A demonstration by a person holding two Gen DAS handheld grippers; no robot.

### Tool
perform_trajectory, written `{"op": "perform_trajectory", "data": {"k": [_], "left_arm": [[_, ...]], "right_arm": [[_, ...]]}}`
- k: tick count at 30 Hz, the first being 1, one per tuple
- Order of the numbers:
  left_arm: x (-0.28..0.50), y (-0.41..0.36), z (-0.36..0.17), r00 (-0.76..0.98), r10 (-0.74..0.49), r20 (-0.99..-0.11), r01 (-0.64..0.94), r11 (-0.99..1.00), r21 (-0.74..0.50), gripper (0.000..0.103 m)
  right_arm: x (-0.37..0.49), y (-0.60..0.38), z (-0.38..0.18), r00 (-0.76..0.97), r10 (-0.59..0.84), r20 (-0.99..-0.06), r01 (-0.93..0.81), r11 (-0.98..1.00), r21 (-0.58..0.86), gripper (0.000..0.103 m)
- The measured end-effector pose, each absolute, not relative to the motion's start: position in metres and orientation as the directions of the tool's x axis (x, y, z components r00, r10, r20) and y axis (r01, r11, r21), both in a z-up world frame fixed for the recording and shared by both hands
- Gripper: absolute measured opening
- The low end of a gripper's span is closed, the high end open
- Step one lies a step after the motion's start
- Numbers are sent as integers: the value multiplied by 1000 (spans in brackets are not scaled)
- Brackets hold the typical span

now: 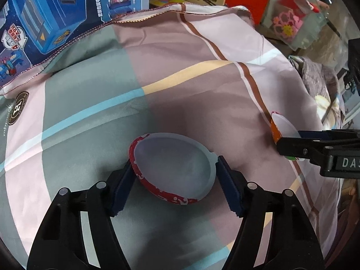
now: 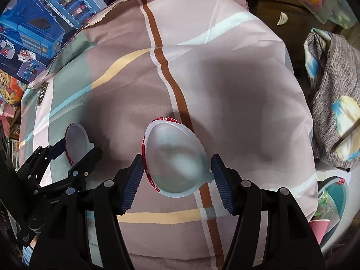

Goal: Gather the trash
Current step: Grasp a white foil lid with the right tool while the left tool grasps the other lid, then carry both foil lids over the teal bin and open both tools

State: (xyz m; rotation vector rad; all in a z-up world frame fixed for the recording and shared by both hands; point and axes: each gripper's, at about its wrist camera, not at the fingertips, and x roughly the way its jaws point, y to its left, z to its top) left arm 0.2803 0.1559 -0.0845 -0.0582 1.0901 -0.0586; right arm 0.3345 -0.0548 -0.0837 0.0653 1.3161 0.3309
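Two egg-shaped plastic half shells, white inside with red printed rims, sit just above a patchwork cloth [image 1: 157,78]. In the left wrist view one shell [image 1: 173,155] lies hollow side up, and my left gripper [image 1: 175,164] is shut on it, blue pads [image 1: 126,177] pressing its rim and side tab. The right wrist view shows my right gripper [image 2: 177,160] shut the same way on the other shell [image 2: 173,150]. Each gripper also shows in the other's view: the right gripper [image 1: 290,141] with its shell [image 1: 284,128] at the right edge, the left gripper [image 2: 76,149] with its shell [image 2: 76,139] at the left.
A blue toy box [image 1: 45,22] stands behind the cloth's far left edge. A grey garment [image 2: 333,94] lies to the right. At the lower right a pale basin [image 2: 344,193] holds rubbish and a pink paper cup [image 2: 319,227]. A clear bag [image 1: 297,20] of coloured items sits at the far right.
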Motion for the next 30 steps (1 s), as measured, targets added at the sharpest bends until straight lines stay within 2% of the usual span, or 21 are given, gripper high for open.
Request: {"op": "perform_trajectory", "data": {"k": [15,20,30], "left_arm": [[208,135,-34,528,-90,-845,76,995,-59,71],[175,122,-17,554,-98,-827,94,994,-54,71],[113,82,-3,572,-131,-810,162,986,-45,71]], "right_arm": [[265,-80,-70,234,299,-925,-191,947,258,59],[230,-98,-64,251,343,-905,-174,936,307,59],[164,-143,-60,278,373,-885,-137,927,348,59]]}}
